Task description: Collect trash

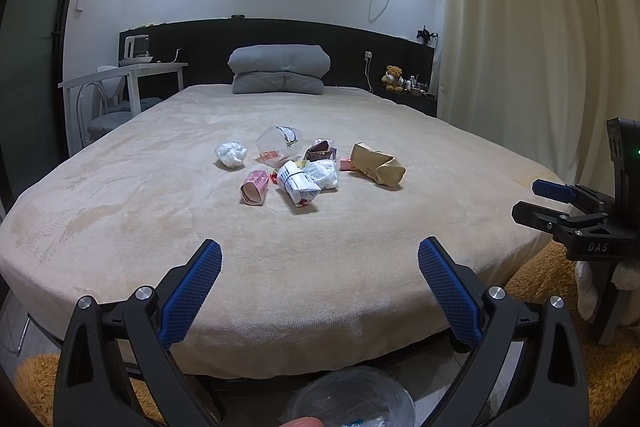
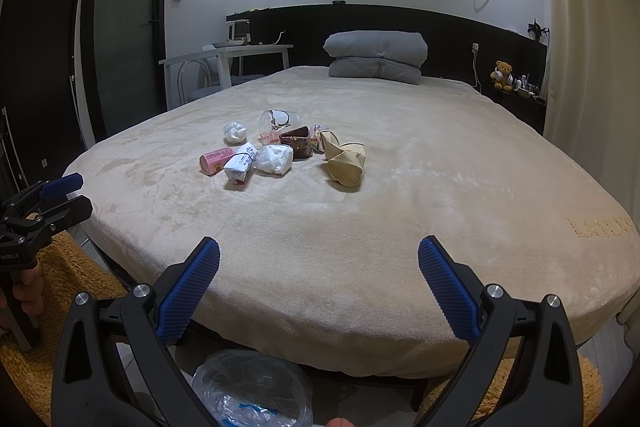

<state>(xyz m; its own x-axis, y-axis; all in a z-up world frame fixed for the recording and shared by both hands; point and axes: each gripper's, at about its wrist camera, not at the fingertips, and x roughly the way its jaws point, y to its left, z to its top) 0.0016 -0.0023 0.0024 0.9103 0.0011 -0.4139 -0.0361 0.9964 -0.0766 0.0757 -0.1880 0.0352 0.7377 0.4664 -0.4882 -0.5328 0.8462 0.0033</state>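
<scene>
- Both grippers hang at the foot of the bed (image 1: 120, 211): my left gripper (image 1: 320, 263) and right gripper (image 2: 319, 261) stand spread wide, holding nothing.
- Well ahead, mid-mattress, the trash sits clustered: a tan paper bag (image 2: 346, 161), clear plastic cup (image 1: 279, 143), pink carton (image 1: 255, 187) and crumpled tissue (image 1: 230, 154).
- Below me is what looks like a plastic-lined bin (image 2: 252, 391).
- Risk: light pieces touch, so a pinch could drag neighbours or snag the plush cover.

Plush matt bed cover (image 1: 320, 267), crumpled paper bag (image 1: 376, 165)

Two crumpled white tissue wads (image 1: 231, 154) and one brown paper bag (image 1: 378, 163) lie on one bed (image 1: 120, 227). One clear plastic cup (image 1: 279, 142) and one pink carton (image 1: 254, 187) lie there too.
</scene>
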